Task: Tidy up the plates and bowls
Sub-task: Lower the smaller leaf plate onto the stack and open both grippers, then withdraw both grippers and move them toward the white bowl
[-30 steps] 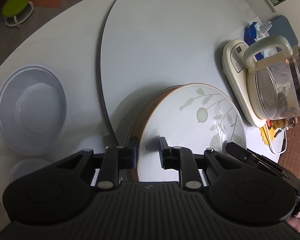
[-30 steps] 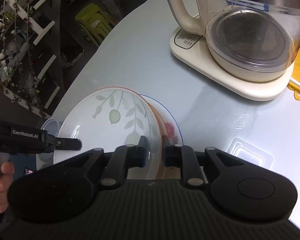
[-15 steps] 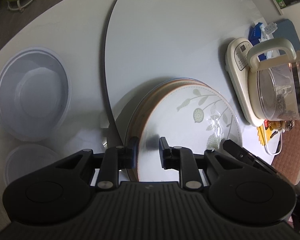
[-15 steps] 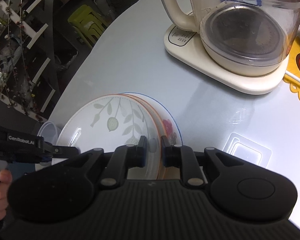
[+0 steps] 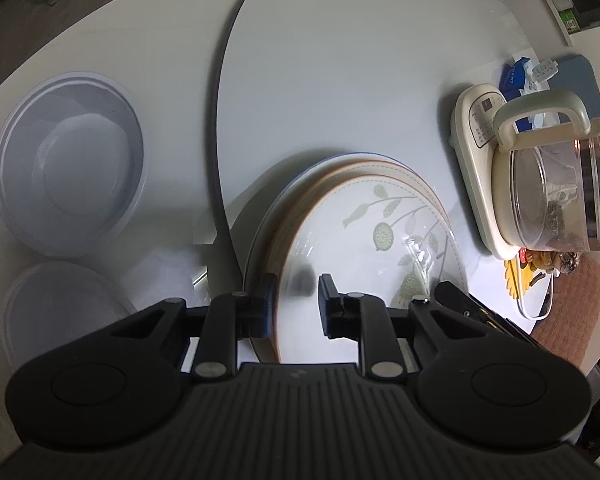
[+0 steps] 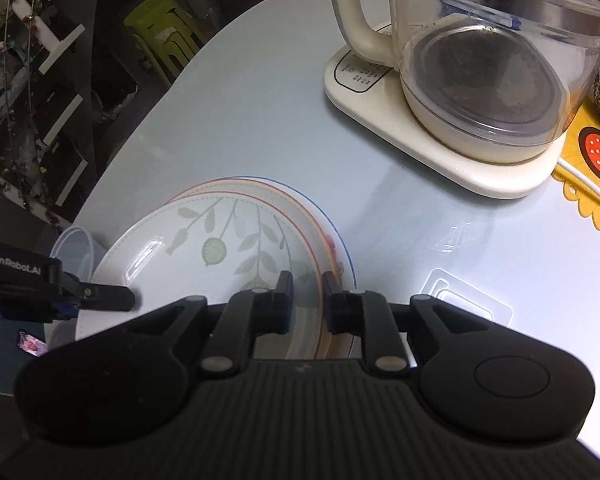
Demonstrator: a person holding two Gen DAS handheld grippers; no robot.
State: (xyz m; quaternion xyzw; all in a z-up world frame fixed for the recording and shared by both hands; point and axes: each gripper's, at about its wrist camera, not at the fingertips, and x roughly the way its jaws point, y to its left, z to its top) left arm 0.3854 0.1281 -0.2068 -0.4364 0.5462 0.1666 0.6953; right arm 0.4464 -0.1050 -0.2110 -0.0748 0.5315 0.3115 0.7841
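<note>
A white plate with a grey-green leaf pattern (image 5: 364, 240) lies on top of a stack of plates, above an orange-rimmed plate (image 5: 300, 196) and a blue-rimmed plate (image 5: 360, 156). My left gripper (image 5: 296, 300) is shut on the near rim of the leaf plate. My right gripper (image 6: 306, 300) is shut on the opposite rim of the same leaf plate (image 6: 220, 252), over the orange-rimmed plate (image 6: 312, 224) and blue-rimmed plate (image 6: 340, 240). A clear plastic bowl (image 5: 68, 164) sits on the table to the left, with another one (image 5: 52, 312) in front of it.
The stack rests on a pale turntable (image 5: 340, 60) on a round white table (image 5: 100, 40). A glass kettle on a cream base (image 5: 540, 176), also in the right wrist view (image 6: 480, 80), stands to the right. A yellow mat (image 6: 588, 172) and a clear lid (image 6: 468, 300) lie nearby.
Both grippers lowered the leaf plate from a tilt to lie nearly flat on the stack. Both stay shut on its rim.
</note>
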